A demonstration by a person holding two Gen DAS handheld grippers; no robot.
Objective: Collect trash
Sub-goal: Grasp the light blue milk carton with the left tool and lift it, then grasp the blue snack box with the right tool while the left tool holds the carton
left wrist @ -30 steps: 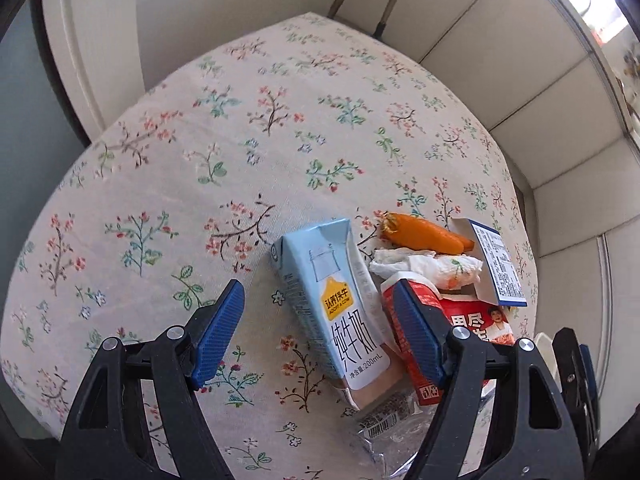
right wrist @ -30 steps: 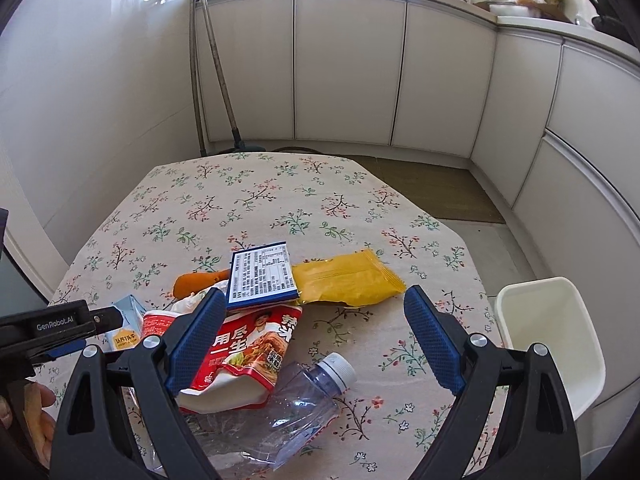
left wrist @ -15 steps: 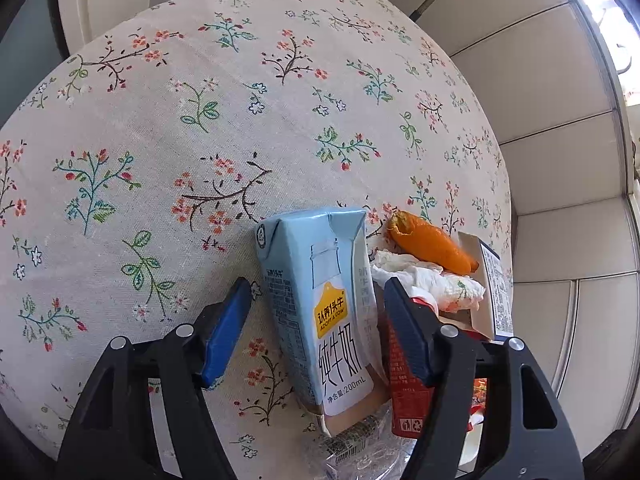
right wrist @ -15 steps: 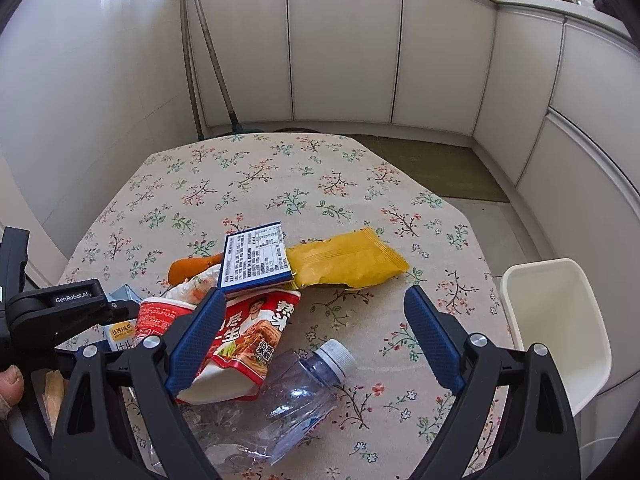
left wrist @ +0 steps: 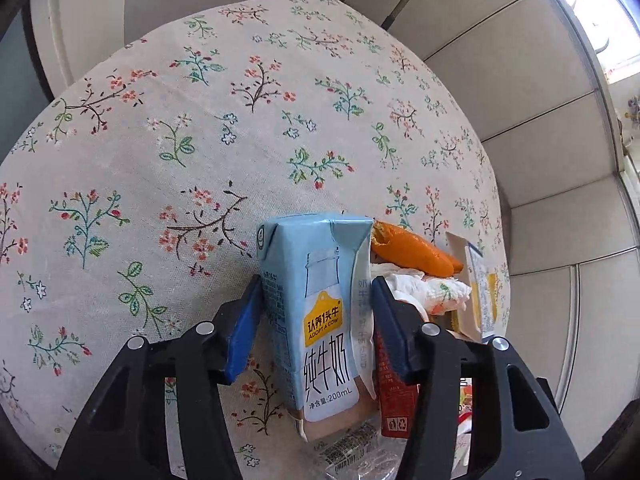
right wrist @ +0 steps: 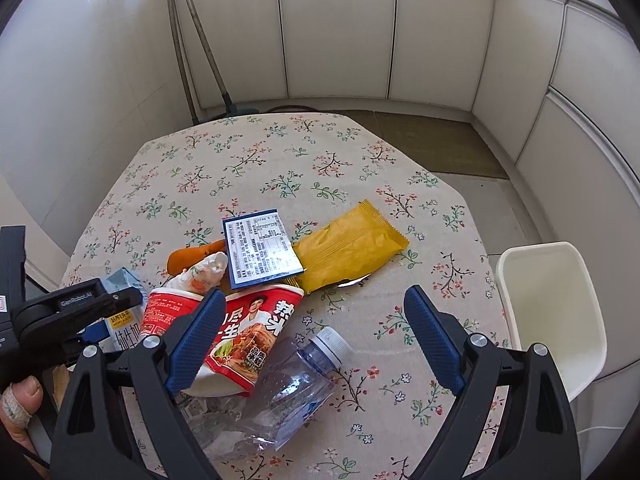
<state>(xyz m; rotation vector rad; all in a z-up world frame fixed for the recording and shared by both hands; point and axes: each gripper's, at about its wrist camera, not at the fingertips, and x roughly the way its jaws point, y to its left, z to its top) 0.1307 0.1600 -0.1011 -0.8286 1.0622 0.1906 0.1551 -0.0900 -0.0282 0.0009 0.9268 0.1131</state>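
Two tongs: left tongs [left wrist: 316,316] on the pile, right tongs [right wrist: 316,340] hanging above it
Left tongs state: blue pads pressed on both narrow sides of the milk carton [left wrist: 320,320], pinching it; grip sits mid-body, likely so the box won't pivot
Right tongs state: spread wide, holding nothing; probably waiting its turn
Milk carton position: near-left edge of the trash pile on the worktop [left wrist: 200,120]; whether its base touches the cloth, cannot tell
Pile: noodle cup [right wrist: 240,332] on its side, crushed clear bottle [right wrist: 280,396] in front, orange peel [left wrist: 416,256], crumpled tissue [left wrist: 424,292], blue-edged box [right wrist: 260,252] leaning on yellow snack bag [right wrist: 352,248]
Why clustered: items touch and overlap, so the outermost carton is the easy first pick
Bin: white bin [right wrist: 556,316] beside the worktop's right edge, open top, likely drop target
Risk: thin carton could crumple or slip
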